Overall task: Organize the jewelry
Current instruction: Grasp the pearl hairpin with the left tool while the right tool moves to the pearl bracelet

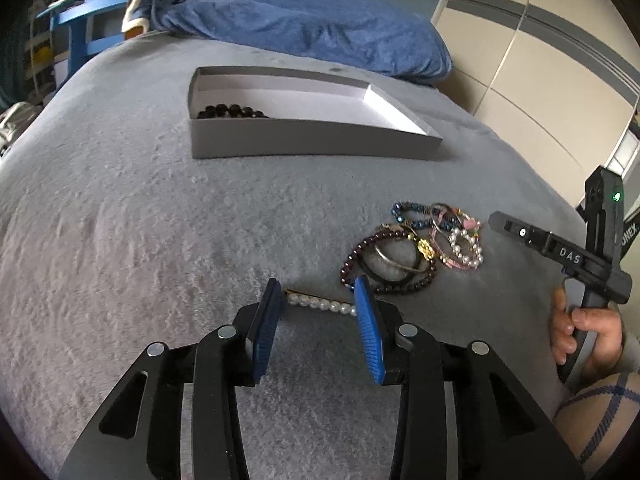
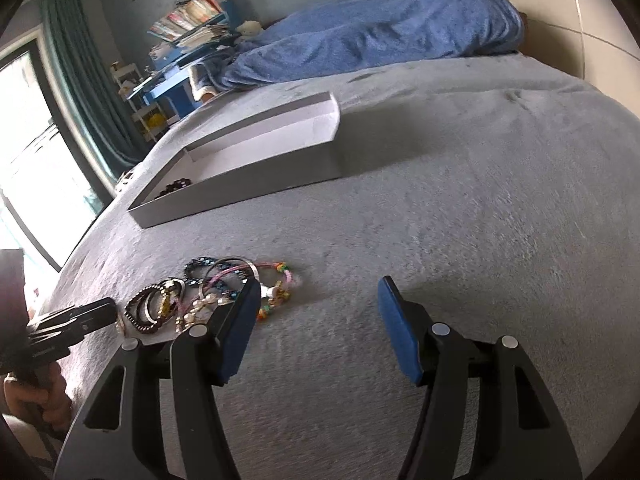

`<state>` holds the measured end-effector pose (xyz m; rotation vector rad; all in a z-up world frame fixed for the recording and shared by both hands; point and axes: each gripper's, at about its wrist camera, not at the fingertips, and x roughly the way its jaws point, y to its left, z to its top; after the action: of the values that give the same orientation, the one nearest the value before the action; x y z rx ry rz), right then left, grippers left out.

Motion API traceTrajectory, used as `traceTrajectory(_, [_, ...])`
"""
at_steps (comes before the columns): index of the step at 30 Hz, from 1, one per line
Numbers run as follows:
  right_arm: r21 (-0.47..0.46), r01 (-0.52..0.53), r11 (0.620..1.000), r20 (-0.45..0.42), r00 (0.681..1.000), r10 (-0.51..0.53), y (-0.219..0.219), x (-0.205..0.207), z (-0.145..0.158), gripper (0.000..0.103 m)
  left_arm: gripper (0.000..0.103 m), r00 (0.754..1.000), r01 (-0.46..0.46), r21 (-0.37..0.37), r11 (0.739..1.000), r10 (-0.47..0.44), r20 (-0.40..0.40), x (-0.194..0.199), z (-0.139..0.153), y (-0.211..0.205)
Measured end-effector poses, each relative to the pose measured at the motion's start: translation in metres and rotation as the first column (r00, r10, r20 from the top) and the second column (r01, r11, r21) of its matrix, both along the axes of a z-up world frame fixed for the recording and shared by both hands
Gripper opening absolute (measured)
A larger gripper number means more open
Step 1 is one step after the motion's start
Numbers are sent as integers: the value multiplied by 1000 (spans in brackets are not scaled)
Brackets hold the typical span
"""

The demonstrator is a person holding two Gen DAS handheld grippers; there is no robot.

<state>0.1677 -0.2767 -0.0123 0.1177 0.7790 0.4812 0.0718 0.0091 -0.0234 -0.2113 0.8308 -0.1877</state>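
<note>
Left gripper (image 1: pixel 316 292) jaws apart, straddling pearl strand (image 1: pixel 320 304) w/o pinching; right gripper (image 2: pixel 316 292) released nr bracelet pile (image 2: pixel 208 292); grey box (image 1: pixel 312 140) beyond.

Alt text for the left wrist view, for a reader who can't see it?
The left gripper hangs open over a pearl strand on a grey bed cover, beside a bracelet pile. Behind them, a grey box holds dark beads.

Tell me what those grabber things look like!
Each one is black with silver round bolts and two flat blue ribbed pads. The left gripper shows both pads. The right gripper is built the same; its black handle has white letters, a green light, and a plaid sleeve behind it.
</note>
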Motion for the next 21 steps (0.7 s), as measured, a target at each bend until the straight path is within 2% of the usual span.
traceTrajectory(4, [-33, -52, 998, 35, 998, 53, 11, -9, 5, 61, 39, 1000, 7, 18, 1000, -7, -16, 2, -2, -4])
traceTrajectory(6, [-56, -65, 996, 40, 997, 67, 16, -10, 6, 61, 26, 1000, 8, 14, 1000, -8, -12, 2, -2, -3])
traceTrajectory(9, [-68, -77, 995, 39, 996, 80, 20, -10, 6, 61, 16, 1000, -8, -4, 1000, 8, 5, -1, -1, 0])
traceTrajectory(11, [-65, -86, 994, 44, 995, 89, 20, -12, 7, 61, 13, 999, -29, -29, 999, 30, 21, -6, 1, 7])
traceTrajectory(13, [-62, -100, 993, 49, 993, 103, 22, -15, 7, 61, 3, 997, -63, -59, 996, 65, 29, -10, 1, 15])
traceTrajectory(18, [-82, -190, 978, 65, 979, 195, 36, -22, 10, 61, 2, 986, -158, -131, 979, 163, 35, -20, 1, 40])
traceTrajectory(21, [-130, -243, 961, 63, 965, 253, 51, -27, 9, 61, 3, 989, -136, -140, 981, 142, 30, -22, -1, 39])
